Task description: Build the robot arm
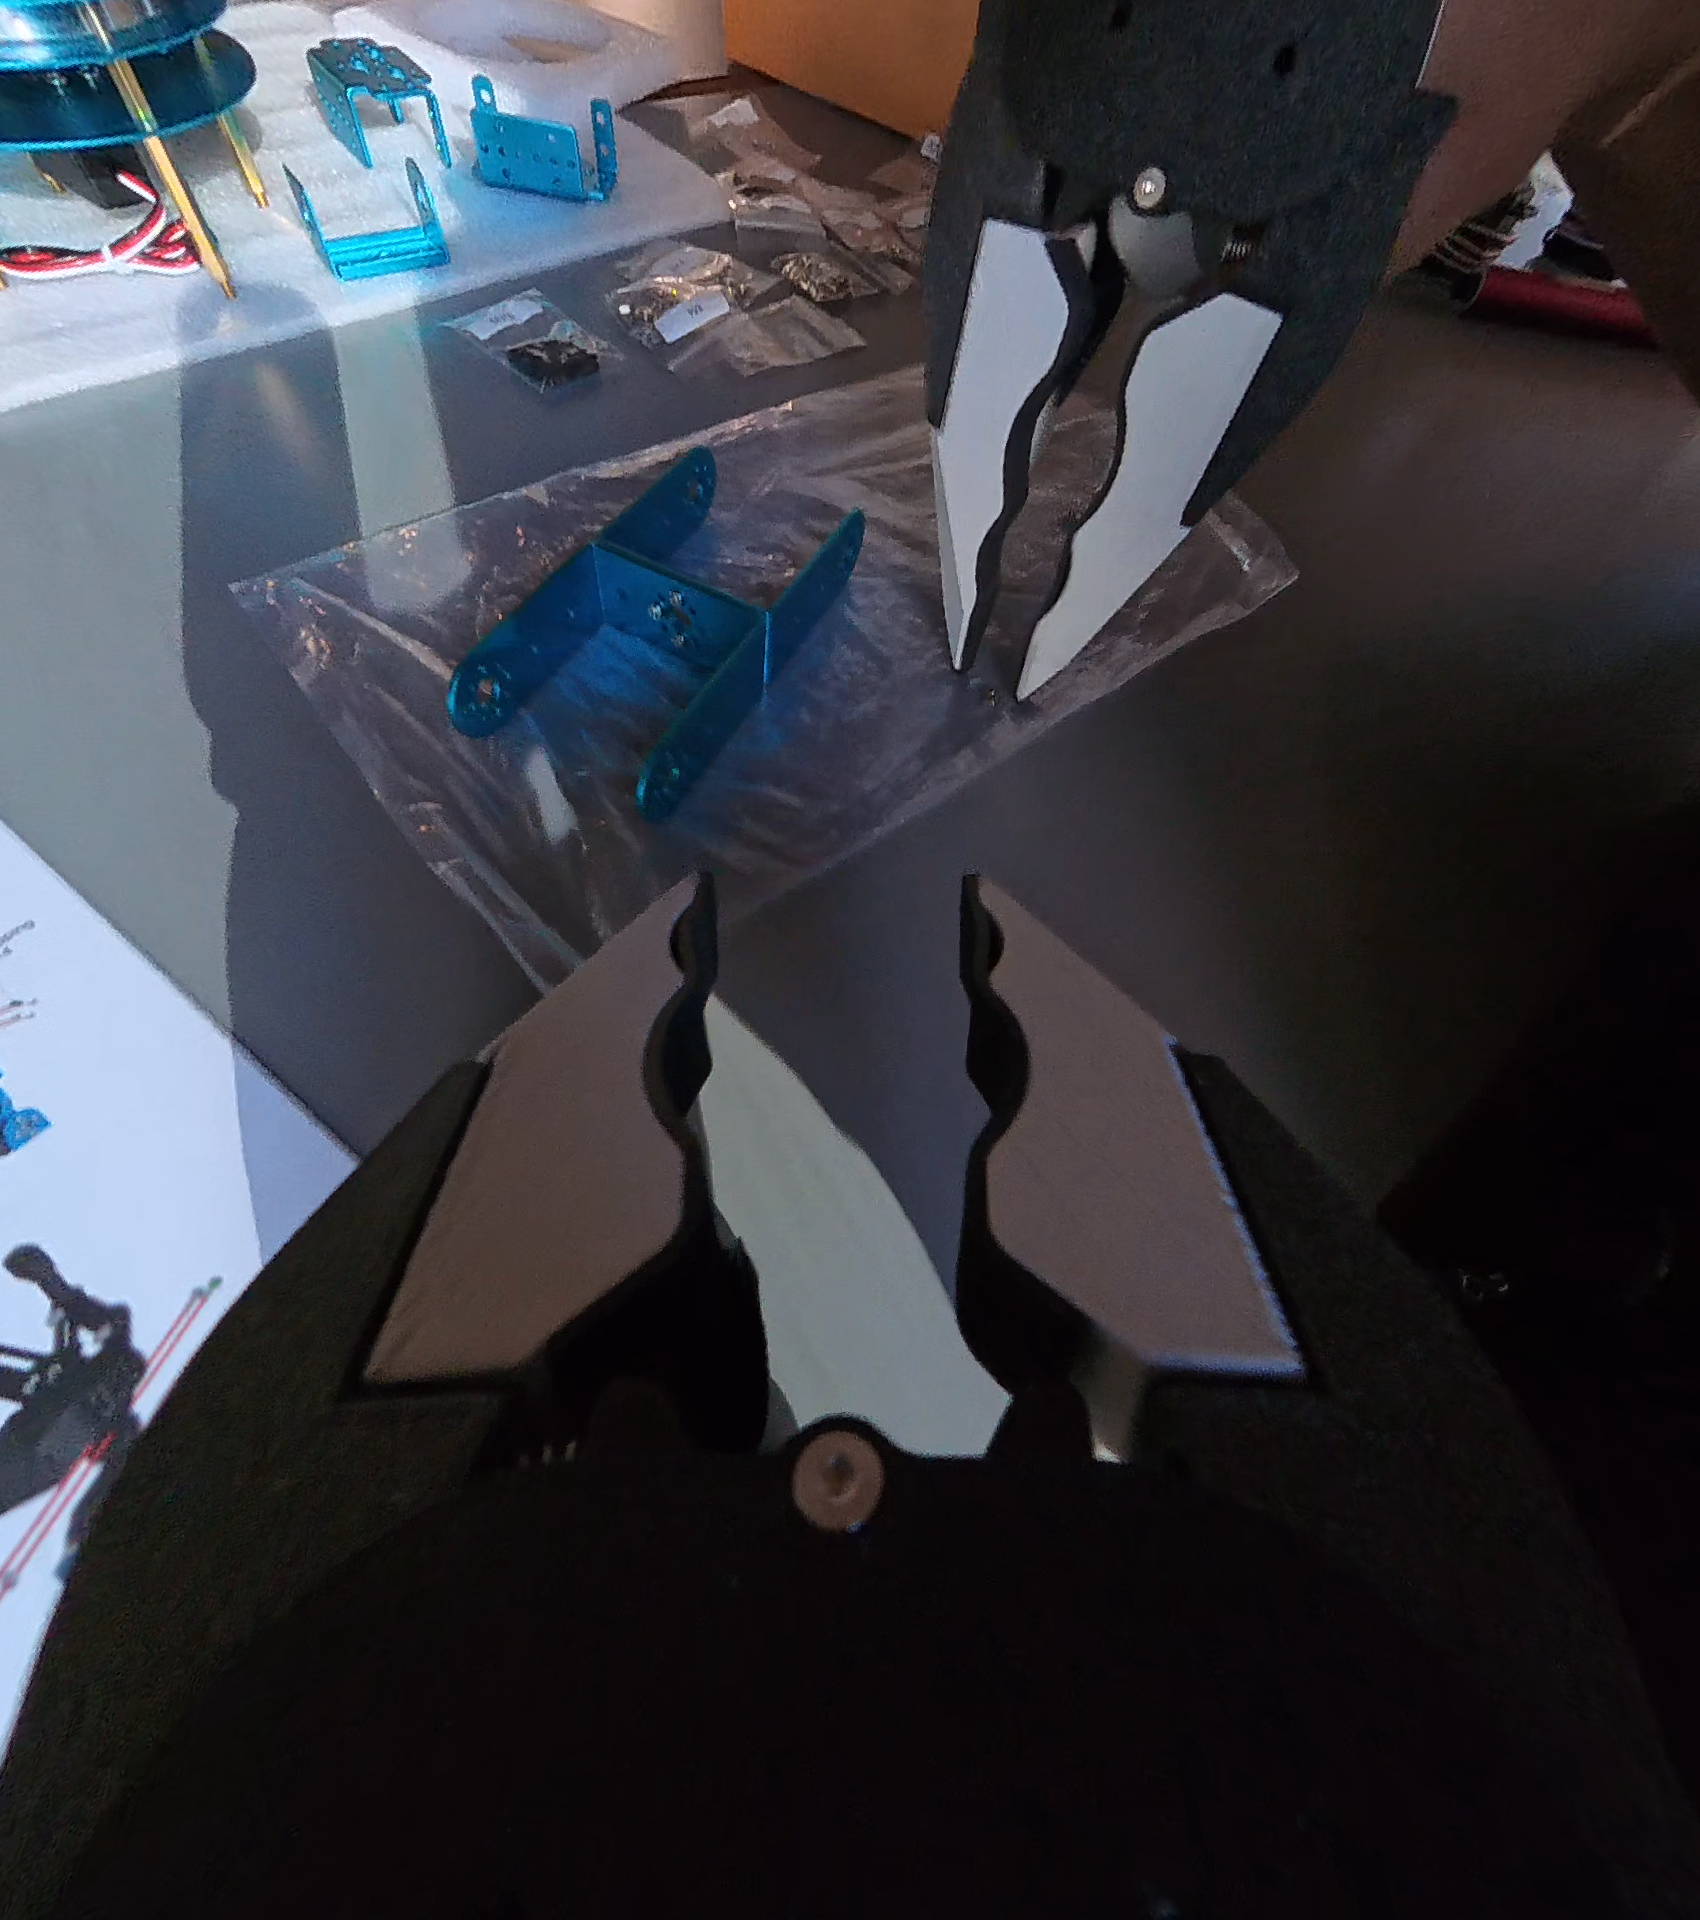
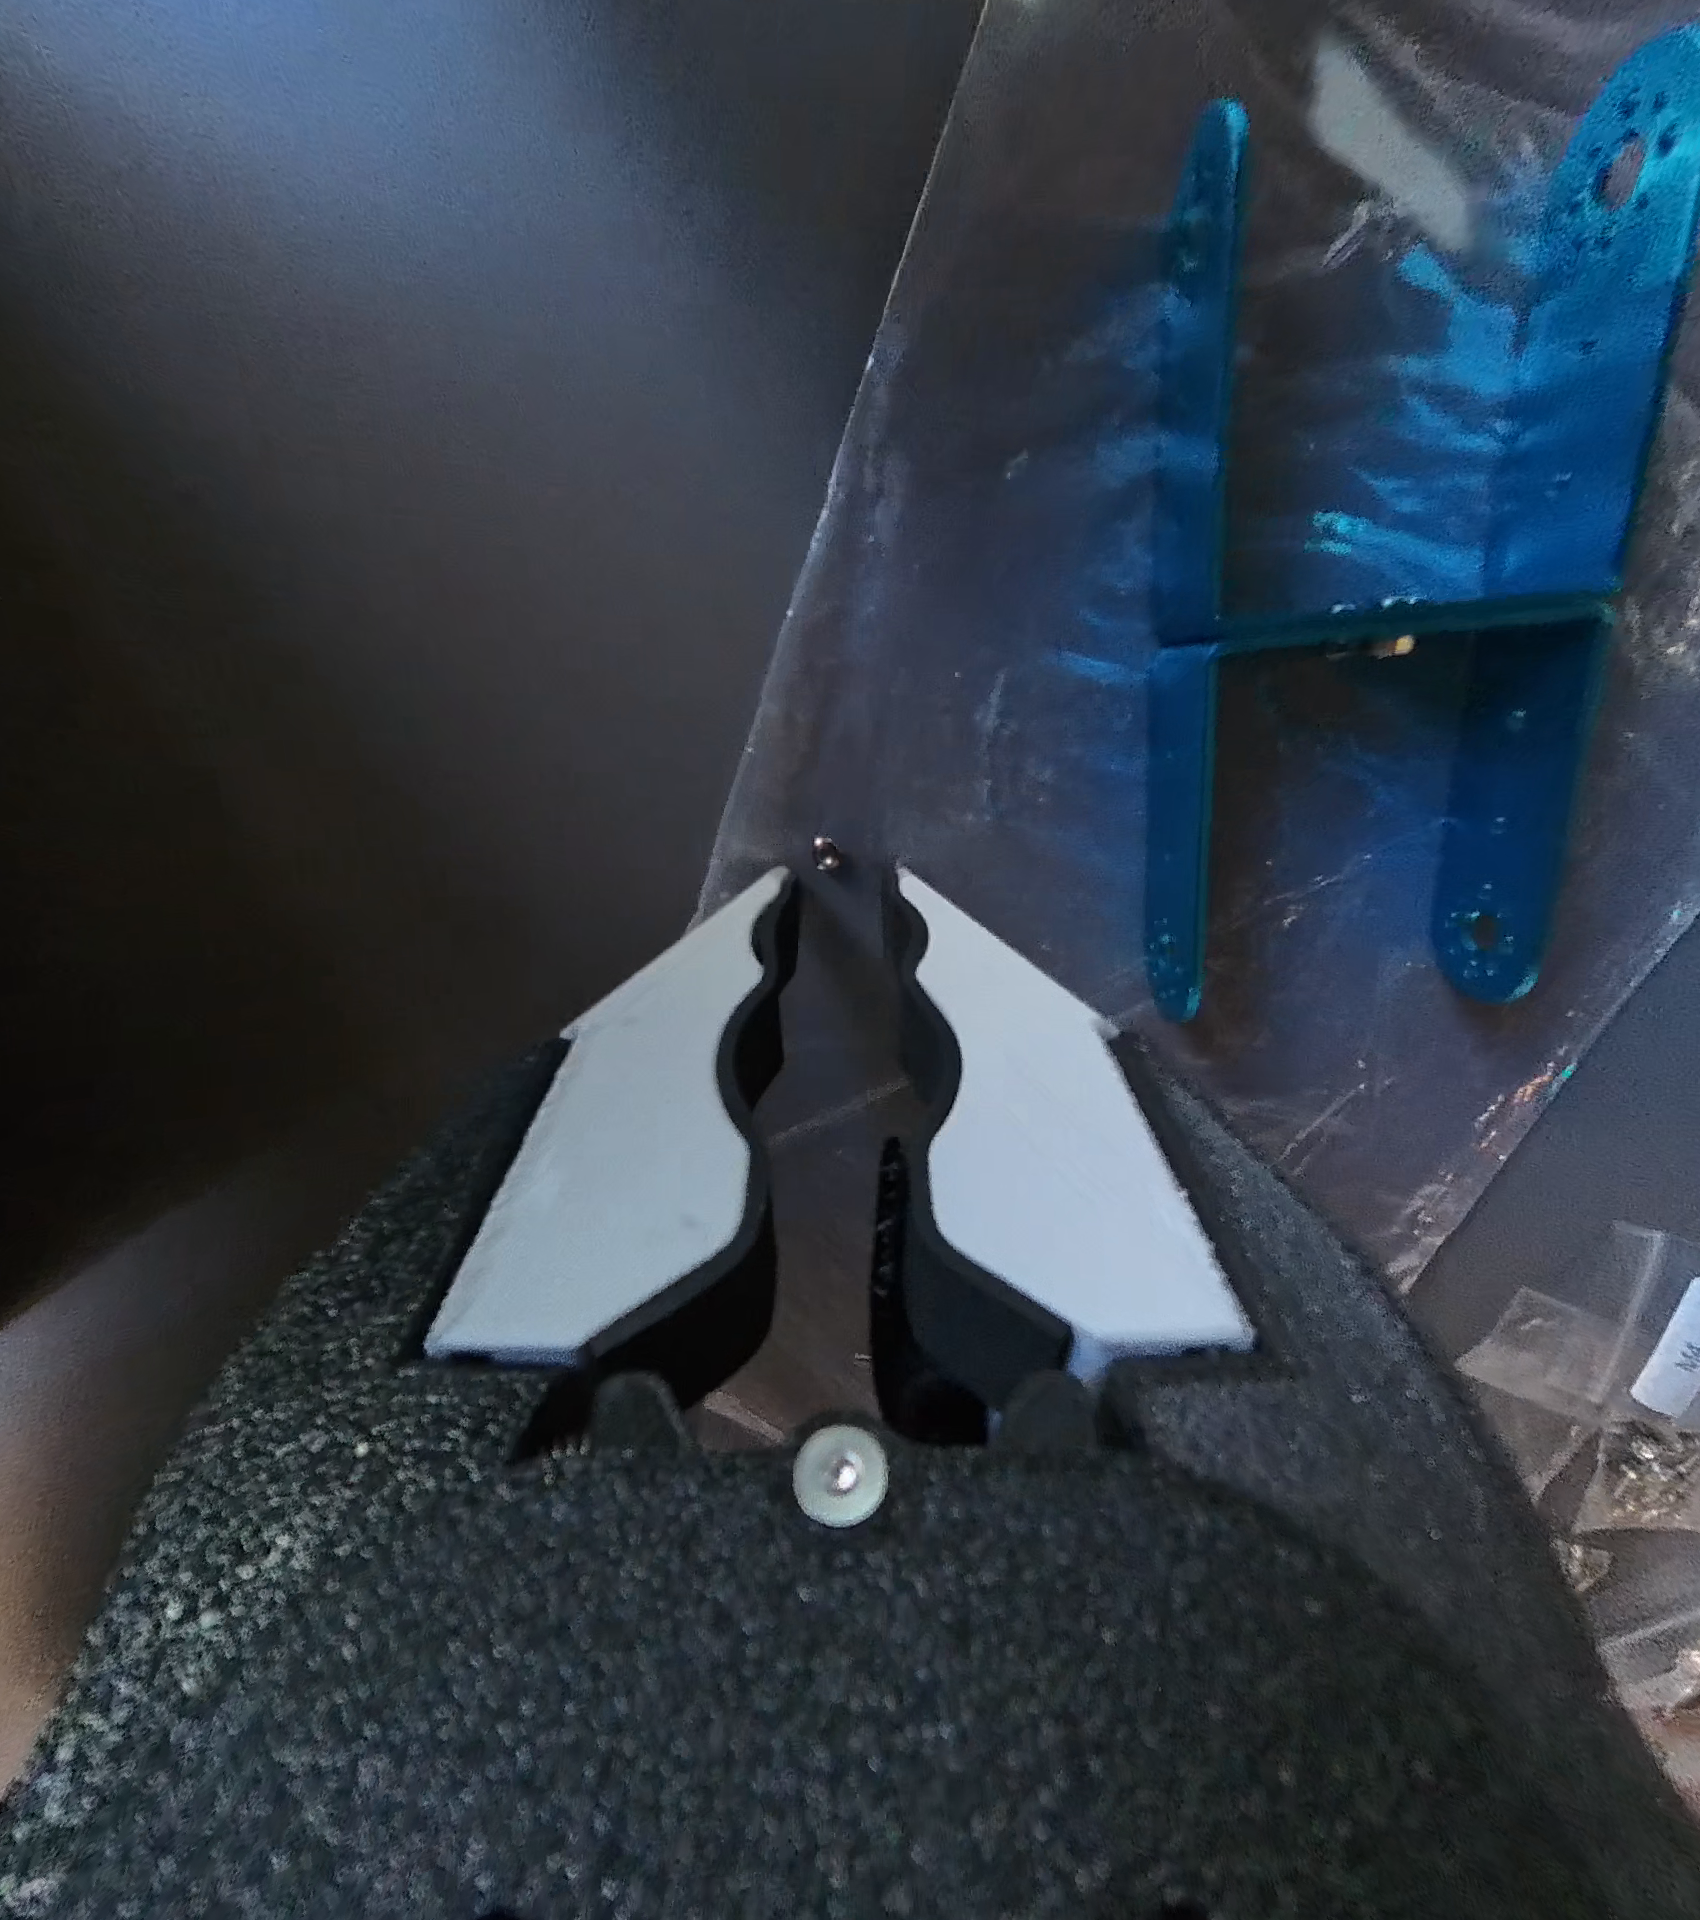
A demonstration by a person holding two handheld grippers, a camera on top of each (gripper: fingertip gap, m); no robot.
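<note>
Dark table [image 1: 1345, 727] under clear plastic sheet [image 1: 929, 748].

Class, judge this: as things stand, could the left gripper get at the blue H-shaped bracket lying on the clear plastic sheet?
Probably yes. The left gripper is open, and the blue bracket lies just ahead on the plastic sheet with nothing between; the right gripper stands off to the side.

Our left tongs [image 1: 835, 914] hang with the jaws parted and nothing between them, above the near edge of a clear plastic sheet [image 1: 1116, 582] spread on the dark bench [image 1: 1448, 665]. On the sheet lies a blue H-shaped metal bracket [image 1: 659, 644]. Our right tongs [image 1: 989, 681] point down at the sheet's right part, tips close together by a tiny screw [image 1: 989, 688]. Beyond we see small bags of hardware [image 1: 721, 312], three blue brackets [image 1: 378, 197] and a round blue base [image 1: 67, 94] on white foam; an instruction sheet [image 1: 4, 1195] lies at left.
</note>
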